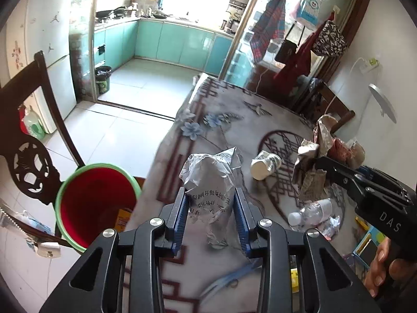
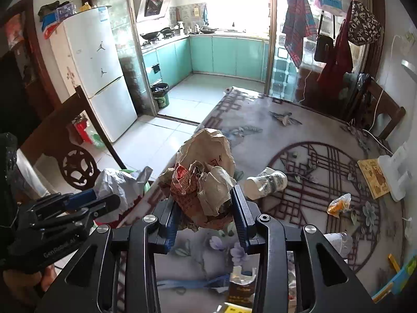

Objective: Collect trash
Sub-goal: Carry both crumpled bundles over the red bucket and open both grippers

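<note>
My left gripper (image 1: 209, 203) sits at the bottom centre of the left wrist view, its blue-padded fingers (image 1: 179, 214) clamped on both sides of a crumpled white paper wad (image 1: 208, 182). The wad stands up between the fingers, creased, printed with dark characters, held above the table's edge (image 1: 169, 140). Just left of it, lower left of the frame, is a red bucket with a green rim (image 1: 96, 203), its mouth open toward me.

My right gripper (image 2: 206, 203) is likewise closed around a crumpled brown paper bundle (image 2: 206, 172), tan with red-printed patches, bulging well above the fingers.

The left view shows the right gripper from the side, at right of frame, with the brown paper in its tip. The right view alone shows an orange wrapper (image 2: 338, 204) at right on the patterned tablecloth (image 2: 325, 130). A toppled paper cup (image 2: 265, 184) lies near the brown bundle. A clear plastic bottle (image 1: 311, 212) lies at lower right of the left view.
</note>
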